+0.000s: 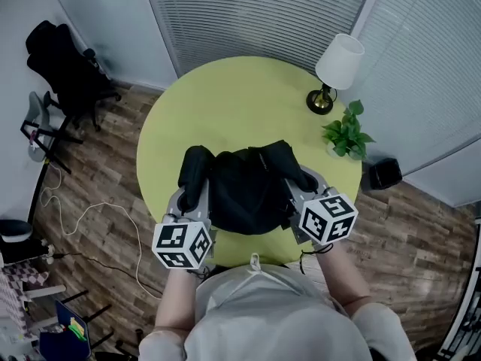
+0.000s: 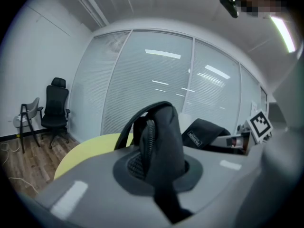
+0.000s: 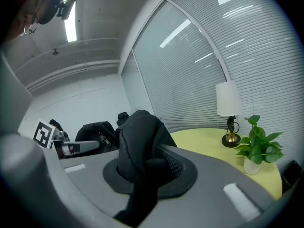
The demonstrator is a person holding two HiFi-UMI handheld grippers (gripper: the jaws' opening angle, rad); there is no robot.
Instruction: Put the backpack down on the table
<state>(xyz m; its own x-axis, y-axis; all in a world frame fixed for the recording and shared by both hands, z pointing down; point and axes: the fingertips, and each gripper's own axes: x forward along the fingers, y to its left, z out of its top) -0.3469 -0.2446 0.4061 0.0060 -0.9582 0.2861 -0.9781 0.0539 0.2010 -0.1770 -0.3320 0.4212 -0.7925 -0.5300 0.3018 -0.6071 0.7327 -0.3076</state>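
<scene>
A black backpack (image 1: 244,186) hangs between my two grippers over the near edge of the round yellow-green table (image 1: 225,104). Whether its bottom touches the tabletop I cannot tell. My left gripper (image 1: 188,198) is shut on a padded black strap (image 2: 159,141) at the pack's left side. The strap with its zipper bulges up out of the jaws in the left gripper view. My right gripper (image 1: 301,190) is shut on black padded fabric (image 3: 140,141) at the pack's right side. The pack's body (image 3: 92,132) shows beyond it in the right gripper view.
A white-shaded lamp (image 1: 334,70) and a small potted plant (image 1: 347,132) stand at the table's right rim. A black office chair (image 1: 68,74) is on the wood floor at the far left. A small black box (image 1: 383,173) sits on the floor right of the table. Glass walls with blinds stand behind.
</scene>
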